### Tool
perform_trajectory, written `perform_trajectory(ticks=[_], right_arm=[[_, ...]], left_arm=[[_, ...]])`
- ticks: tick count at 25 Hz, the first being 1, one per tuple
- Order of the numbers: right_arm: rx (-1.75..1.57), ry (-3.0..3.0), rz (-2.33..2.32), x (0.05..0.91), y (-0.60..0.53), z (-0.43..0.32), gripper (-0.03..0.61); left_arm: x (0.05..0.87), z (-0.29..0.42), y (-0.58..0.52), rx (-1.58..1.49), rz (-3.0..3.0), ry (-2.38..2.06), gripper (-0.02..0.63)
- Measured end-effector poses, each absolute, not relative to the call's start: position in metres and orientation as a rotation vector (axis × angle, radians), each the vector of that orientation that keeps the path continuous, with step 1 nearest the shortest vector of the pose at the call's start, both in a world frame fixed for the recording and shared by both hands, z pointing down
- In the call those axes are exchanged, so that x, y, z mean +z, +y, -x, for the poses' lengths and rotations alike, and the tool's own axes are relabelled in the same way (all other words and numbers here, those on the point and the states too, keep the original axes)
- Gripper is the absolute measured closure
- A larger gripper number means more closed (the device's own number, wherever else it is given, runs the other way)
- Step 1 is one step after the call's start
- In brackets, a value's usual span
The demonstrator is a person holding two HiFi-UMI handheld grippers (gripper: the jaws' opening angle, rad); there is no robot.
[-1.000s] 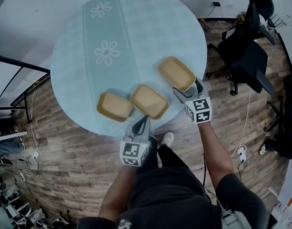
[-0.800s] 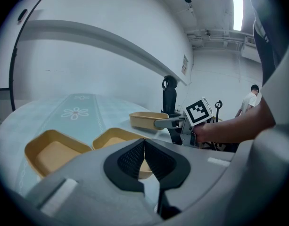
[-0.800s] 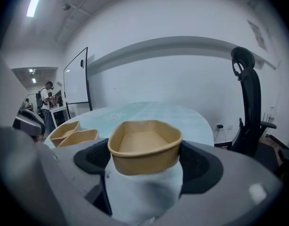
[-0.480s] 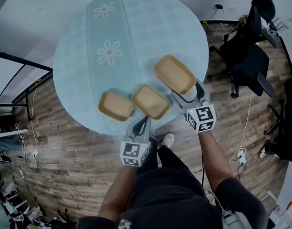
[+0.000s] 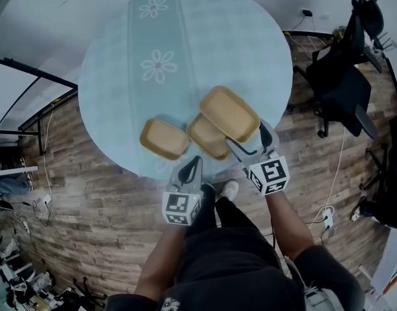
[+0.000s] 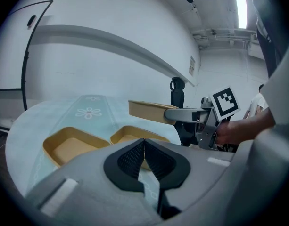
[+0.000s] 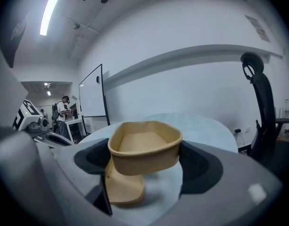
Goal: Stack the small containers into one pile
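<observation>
Over the middle container [image 5: 204, 138], my right gripper [image 5: 247, 136] pinches a raised container [image 5: 228, 113]; lowered skewed, it may wedge. My left gripper [image 5: 192, 166] is closed, empty.

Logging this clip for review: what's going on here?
A person with a gripper in each hand is stacking tan containers on a round table. The right gripper grips the lifted container, partly over the middle container. The left container lies beside it. The left gripper is shut and empty near the table's edge.
</observation>
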State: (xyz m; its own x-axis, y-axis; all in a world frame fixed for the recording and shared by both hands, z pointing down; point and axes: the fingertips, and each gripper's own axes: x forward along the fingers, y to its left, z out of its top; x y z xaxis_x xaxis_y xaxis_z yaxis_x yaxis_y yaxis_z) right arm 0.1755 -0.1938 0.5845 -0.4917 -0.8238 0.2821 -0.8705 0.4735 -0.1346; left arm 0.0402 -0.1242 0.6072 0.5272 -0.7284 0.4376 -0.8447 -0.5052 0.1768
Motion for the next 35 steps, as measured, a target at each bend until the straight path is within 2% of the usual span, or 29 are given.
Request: perform_trajectory(ticks=[18, 35], right_arm=[[0.401, -2.555, -1.406, 0.616, -0.162, -0.118, 0.12], [0.311, -2.344, -1.328, 0.667, -0.151, -0.104, 0.099]], left_arm=[[0.626, 0.008, -0.091, 0.435, -2.315, -1.378, 0.607], [0.637, 0.023, -0.081, 0.42, -2.285, -1.388, 0.607]])
